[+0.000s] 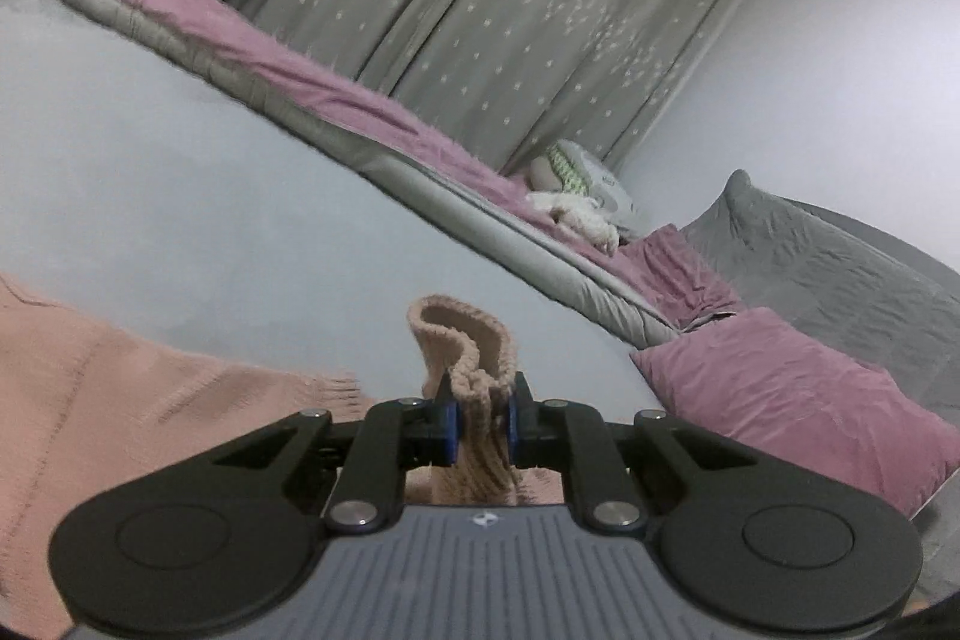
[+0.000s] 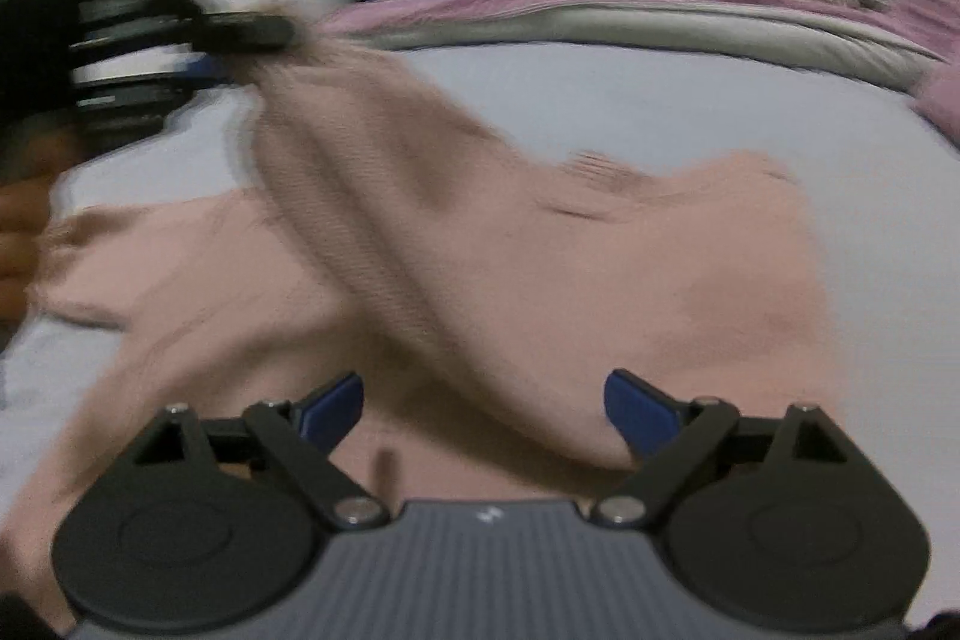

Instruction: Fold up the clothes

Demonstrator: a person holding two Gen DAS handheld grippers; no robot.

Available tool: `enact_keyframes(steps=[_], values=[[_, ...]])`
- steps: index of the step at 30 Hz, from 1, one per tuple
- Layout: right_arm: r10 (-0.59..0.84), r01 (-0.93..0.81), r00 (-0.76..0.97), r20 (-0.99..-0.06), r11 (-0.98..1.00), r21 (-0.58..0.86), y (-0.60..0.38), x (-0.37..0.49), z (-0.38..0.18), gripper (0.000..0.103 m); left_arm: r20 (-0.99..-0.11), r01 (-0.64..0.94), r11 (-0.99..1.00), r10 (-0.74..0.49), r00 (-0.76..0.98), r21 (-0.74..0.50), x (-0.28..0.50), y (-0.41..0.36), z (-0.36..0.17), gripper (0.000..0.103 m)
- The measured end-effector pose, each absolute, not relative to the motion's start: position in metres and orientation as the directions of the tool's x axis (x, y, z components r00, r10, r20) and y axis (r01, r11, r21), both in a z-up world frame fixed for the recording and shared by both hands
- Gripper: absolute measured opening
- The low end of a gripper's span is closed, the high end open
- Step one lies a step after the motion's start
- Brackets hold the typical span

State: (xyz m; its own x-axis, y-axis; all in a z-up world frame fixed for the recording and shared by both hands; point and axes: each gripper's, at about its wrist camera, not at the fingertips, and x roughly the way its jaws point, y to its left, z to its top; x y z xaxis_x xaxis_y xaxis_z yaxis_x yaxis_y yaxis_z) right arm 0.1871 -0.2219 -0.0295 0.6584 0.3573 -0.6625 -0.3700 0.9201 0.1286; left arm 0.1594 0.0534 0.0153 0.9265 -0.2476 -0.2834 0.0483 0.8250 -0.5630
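A pink knitted sweater (image 2: pixel 540 256) lies spread on the pale blue bed sheet (image 2: pixel 660 100). My left gripper (image 1: pixel 480 424) is shut on the sweater's ribbed cuff (image 1: pixel 474 358), which sticks up between the blue pads. In the right wrist view the left gripper (image 2: pixel 264 40) shows blurred at upper left, holding the sleeve (image 2: pixel 336 172) lifted off the bed. My right gripper (image 2: pixel 483 406) is open and empty, low over the sweater's body. The rest of the sweater shows at lower left in the left wrist view (image 1: pixel 120 400).
A folded grey and purple quilt (image 1: pixel 420 160) runs along the bed's far side. Purple pillow (image 1: pixel 798 400) and grey pillow (image 1: pixel 840 256) lie at the right. Grey starred curtains (image 1: pixel 510 10) hang behind. A stuffed toy (image 1: pixel 576 196) lies on the quilt.
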Motion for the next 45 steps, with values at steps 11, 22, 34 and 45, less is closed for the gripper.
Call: enact_keyframes(steps=[11,22,34,45], values=[[-0.035,-0.018,0.705,-0.709,0.998,-0.067,-0.269,0.199,-0.047,0.097,-0.400,-0.085,0.794,-0.208,0.892,-0.602,0.125,0.105,-0.086,0.015],[0.169,-0.134,0.695,-0.699,0.985,0.105,-0.287,0.193,-0.019,0.097,-0.455,-0.150,0.737,-0.233,0.859,-0.659,0.158,0.116,-0.080,0.042],[0.358,-0.192,0.683,-0.636,0.929,0.316,-0.296,0.282,0.001,0.079,-0.383,-0.061,0.747,-0.267,0.884,-0.662,0.160,0.103,-0.094,0.026],[0.327,-0.040,0.740,-0.587,0.893,0.448,-0.312,0.329,-0.054,0.019,-0.326,-0.024,0.818,-0.202,0.924,-0.574,0.157,0.090,-0.088,0.013]])
